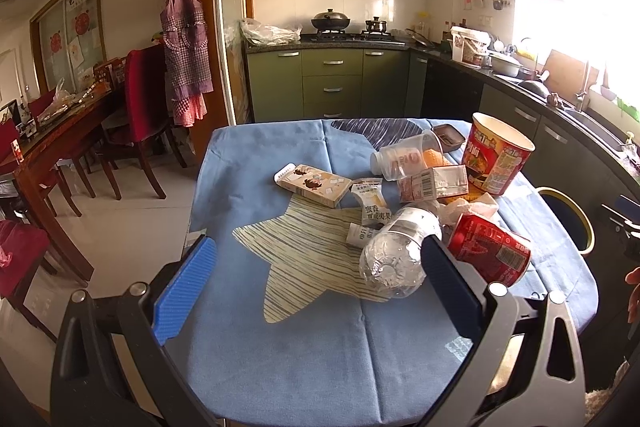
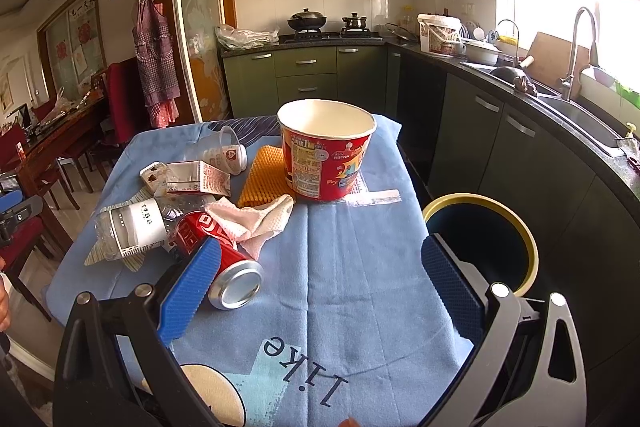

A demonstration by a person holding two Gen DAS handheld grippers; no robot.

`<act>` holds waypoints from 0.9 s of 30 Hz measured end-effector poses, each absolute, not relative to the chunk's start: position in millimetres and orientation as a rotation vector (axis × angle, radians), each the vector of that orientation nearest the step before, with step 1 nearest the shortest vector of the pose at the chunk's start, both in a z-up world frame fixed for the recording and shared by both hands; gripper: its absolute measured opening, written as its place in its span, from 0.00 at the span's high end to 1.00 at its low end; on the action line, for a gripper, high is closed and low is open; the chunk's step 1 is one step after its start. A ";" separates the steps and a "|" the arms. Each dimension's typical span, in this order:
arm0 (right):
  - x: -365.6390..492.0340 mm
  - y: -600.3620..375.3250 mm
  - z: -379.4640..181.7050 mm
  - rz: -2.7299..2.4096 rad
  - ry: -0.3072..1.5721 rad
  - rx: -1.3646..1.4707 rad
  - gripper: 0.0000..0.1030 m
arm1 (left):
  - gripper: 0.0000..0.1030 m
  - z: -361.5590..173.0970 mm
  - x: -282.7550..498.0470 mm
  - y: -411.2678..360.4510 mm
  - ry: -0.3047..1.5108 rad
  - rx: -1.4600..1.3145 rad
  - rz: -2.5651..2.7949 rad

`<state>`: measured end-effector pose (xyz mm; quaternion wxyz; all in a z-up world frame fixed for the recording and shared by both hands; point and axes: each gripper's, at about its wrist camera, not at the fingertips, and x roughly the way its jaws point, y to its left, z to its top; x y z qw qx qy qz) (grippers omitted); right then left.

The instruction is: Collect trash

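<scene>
Nearest: left gripper (image 1: pixel 318 285) and right gripper (image 2: pixel 320 289), jaws of both spread wide, nothing held.
Trash: heaped on the blue-clothed table (image 1: pixel 280 347); crushed clear bottle (image 1: pixel 394 253) and red can (image 2: pixel 218 259) lie closest, noodle cup (image 2: pixel 326 155) upright behind, cartons beyond.
Bin: dark, yellow-rimmed bin (image 2: pixel 486 231) just beside the table's right edge.
Step, as judged: first pick not yet begun.
Doing it well: centre the can lengthwise between the right jaws, close gently; it may roll.
Hard to tell: the bin's contents; what lies under the tissue (image 2: pixel 256 223).
</scene>
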<state>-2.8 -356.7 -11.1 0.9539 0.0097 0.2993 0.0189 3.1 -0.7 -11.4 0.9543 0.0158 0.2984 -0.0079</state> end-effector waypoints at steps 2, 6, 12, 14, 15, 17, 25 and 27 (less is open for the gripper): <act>-2.6 -357.3 -10.5 0.039 0.608 0.021 0.04 | 0.06 -11.0 6.0 -2.2 0.604 0.031 -0.012; -2.5 -357.4 -10.5 0.039 0.609 0.021 0.04 | 0.06 -11.2 6.0 -1.9 0.605 0.030 -0.012; -2.5 -357.2 -10.9 0.039 0.609 0.020 0.04 | 0.06 -13.1 6.3 -2.6 0.608 0.033 -0.013; -2.3 -357.3 -11.0 0.039 0.610 0.021 0.04 | 0.06 -13.0 6.6 -2.7 0.608 0.034 -0.010; -2.4 -357.4 -10.7 0.038 0.610 0.021 0.04 | 0.06 -13.5 6.7 -2.7 0.608 0.033 -0.011; -2.3 -357.5 -10.6 0.039 0.610 0.022 0.04 | 0.06 -13.5 6.7 -2.9 0.608 0.034 -0.011; -0.8 -357.3 -14.7 0.039 0.617 0.021 0.04 | 0.06 -16.2 6.7 -3.3 0.612 0.033 -0.012; -0.7 -357.2 -14.8 0.038 0.616 0.021 0.04 | 0.06 -15.7 6.9 -3.6 0.612 0.033 -0.010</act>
